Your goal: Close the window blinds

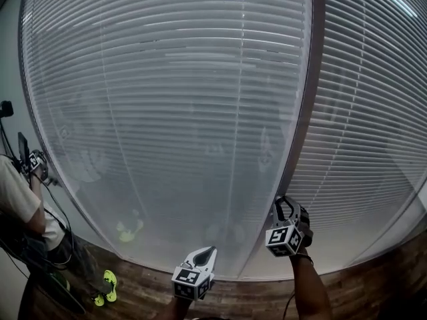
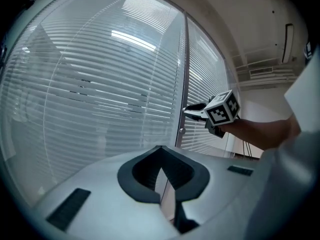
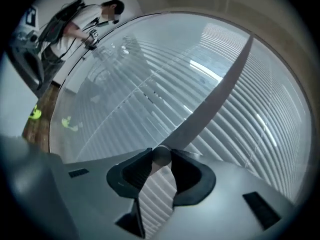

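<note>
The window blinds [image 1: 173,99] fill the whole window in two panels, one on each side of a dark upright post [image 1: 303,125]. Left of the post the slats lie close together and make a pale, nearly unbroken sheet. Right of it, darker gaps show between the slats.

A small round grey knob [image 3: 161,156] sits against the post, low down. The right tongs [image 1: 284,202] reach up to the post from below and are clamped on this knob, with one tip on each side of it.

The left tongs [image 1: 208,252] hang lower, left of the post and short of the blinds. Their tips are pressed together with nothing between them.

Below the post runs a wood-plank floor [image 1: 373,279]. Far to the left of the post a person [image 1: 20,205] stands at the window's edge holding some gear, with yellow-green shoes [image 1: 107,285] on the planks.
</note>
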A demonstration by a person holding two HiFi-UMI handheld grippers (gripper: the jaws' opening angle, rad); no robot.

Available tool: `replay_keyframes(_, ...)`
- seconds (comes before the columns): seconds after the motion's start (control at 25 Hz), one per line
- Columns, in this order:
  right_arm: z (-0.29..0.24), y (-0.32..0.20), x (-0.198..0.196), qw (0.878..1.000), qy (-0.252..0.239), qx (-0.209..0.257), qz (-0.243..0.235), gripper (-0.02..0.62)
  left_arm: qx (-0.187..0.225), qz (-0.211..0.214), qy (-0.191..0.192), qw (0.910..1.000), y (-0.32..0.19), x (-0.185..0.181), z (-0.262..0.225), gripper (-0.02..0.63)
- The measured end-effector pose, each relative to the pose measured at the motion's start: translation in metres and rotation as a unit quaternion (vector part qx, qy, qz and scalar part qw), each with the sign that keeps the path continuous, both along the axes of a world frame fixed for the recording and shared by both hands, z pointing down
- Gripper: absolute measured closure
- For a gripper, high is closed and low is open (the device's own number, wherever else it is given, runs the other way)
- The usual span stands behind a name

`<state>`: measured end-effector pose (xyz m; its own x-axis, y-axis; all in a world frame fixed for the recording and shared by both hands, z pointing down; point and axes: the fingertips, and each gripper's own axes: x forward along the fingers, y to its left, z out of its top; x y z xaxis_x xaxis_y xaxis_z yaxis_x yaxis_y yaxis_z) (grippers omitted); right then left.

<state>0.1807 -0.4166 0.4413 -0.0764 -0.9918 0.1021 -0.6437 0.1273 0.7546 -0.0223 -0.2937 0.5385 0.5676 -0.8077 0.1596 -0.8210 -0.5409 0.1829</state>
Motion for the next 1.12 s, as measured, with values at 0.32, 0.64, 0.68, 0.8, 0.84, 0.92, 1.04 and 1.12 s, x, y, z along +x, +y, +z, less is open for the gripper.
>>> replay_keyframes(0.32, 0.005, 0.000, -0.005, 0.966, 0.259, -0.002, -0.010, 0.471, 0.006, -0.002, -0.006, 1.0000, 0.001, -0.006, -0.003, 0.606)
replay_keyframes(0.64, 0.006, 0.002, -0.006, 0.967, 0.253, 0.003, -0.008, 0.469, 0.008, 0.000, -0.015, 0.9999, 0.005, -0.006, 0.000, 0.606)
replay_keyframes(0.68, 0.006, 0.003, -0.007, 0.968, 0.251, 0.008, -0.009, 0.469, 0.007, 0.000, -0.016, 0.9999, 0.006, -0.006, 0.000, 0.606)
replay_keyframes(0.8, 0.002, 0.007, -0.009, 0.973, 0.230, 0.033, -0.012, 0.469, 0.008, -0.010, -0.010, 0.9999, 0.007, -0.005, -0.011, 0.606)
replay_keyframes(0.84, 0.001, 0.011, -0.010, 0.976, 0.214, 0.041, -0.012, 0.469, 0.008, -0.011, -0.011, 0.9999, 0.008, -0.005, -0.011, 0.606)
replay_keyframes(0.92, -0.002, 0.017, -0.012, 0.984, 0.172, 0.049, -0.012, 0.469, 0.009, -0.015, -0.012, 0.9998, 0.009, -0.007, -0.012, 0.606)
replay_keyframes(1.04, -0.008, 0.026, -0.017, 0.994, 0.095, 0.049, -0.020, 0.469, 0.010, -0.020, -0.012, 0.9997, 0.009, -0.011, -0.011, 0.606)
replay_keyframes(1.12, -0.013, 0.035, -0.016, 0.998, 0.033, 0.042, -0.027, 0.469, 0.010, -0.014, -0.018, 0.9997, 0.008, -0.007, -0.002, 0.606)
